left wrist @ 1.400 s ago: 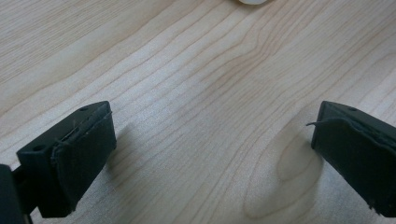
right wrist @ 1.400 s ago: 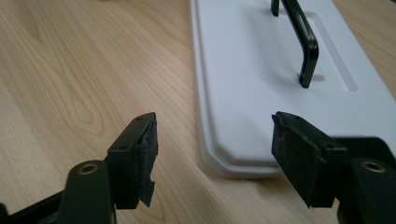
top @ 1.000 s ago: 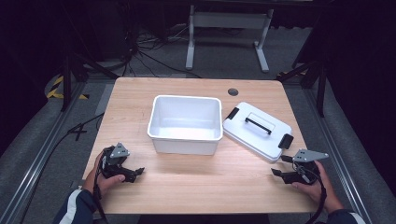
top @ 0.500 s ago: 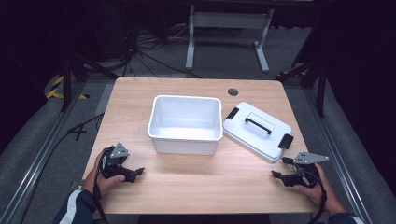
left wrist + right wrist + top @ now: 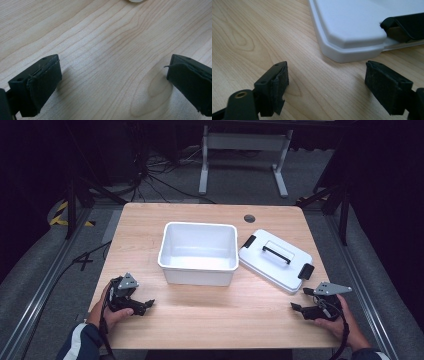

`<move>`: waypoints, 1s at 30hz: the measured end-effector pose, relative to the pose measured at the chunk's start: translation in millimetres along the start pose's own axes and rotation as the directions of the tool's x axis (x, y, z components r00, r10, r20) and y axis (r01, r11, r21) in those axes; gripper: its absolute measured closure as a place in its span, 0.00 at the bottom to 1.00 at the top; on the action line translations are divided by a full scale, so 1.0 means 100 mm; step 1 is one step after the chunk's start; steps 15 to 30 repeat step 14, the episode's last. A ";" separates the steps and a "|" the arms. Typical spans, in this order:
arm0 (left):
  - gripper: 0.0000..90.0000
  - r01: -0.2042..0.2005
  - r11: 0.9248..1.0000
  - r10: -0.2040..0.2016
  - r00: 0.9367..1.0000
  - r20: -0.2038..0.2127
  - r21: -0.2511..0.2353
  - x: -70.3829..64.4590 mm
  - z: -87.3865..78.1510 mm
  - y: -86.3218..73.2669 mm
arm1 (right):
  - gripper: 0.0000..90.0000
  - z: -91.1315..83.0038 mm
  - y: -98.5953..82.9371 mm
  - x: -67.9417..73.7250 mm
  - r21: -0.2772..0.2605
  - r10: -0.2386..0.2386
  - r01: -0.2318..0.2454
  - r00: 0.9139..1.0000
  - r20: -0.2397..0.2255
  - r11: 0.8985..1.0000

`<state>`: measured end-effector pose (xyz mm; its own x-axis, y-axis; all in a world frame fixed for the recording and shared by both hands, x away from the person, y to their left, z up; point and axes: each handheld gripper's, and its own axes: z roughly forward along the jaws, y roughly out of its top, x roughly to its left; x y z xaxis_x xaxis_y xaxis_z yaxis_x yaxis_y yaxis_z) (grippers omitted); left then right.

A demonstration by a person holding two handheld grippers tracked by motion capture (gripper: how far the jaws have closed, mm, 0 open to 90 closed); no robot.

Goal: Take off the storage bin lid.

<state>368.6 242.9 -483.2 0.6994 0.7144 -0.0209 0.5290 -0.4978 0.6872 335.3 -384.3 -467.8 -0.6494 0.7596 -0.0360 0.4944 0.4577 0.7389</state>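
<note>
left tool rested near-left on the table, jaws apart, empty | right tool rested near-right, jaws apart, aimed at the near corner of the white lid | lid lay flat just right of the open white bin, handle up, likely staged for fitting

The right gripper has slipped a very little toward the near edge of the table, by its near right corner. The right hand that holds it has drawn back with it. The shift is slight, barely more than a settling, and it came in small steps across the earlier pictures. With it, the gap between the gripper's tips and the near corner of the lid has grown by a trace.
</note>
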 end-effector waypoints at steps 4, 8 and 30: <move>0.00 0.000 1.000 0.000 1.000 0.000 0.000 0.00 0.00 0.00 | 0.18 0.01 0.00 0.00 0.003 0.008 -0.008 1.000 0.007 1.000; 0.00 0.000 1.000 0.000 1.000 0.000 0.000 0.00 0.00 0.00 | 0.17 0.01 0.00 -0.01 0.007 0.015 -0.015 1.000 0.012 1.000; 0.00 -0.010 1.000 0.010 1.000 0.002 0.001 0.01 0.00 0.00 | 0.16 0.01 0.00 0.00 0.007 0.021 -0.021 1.000 0.018 1.000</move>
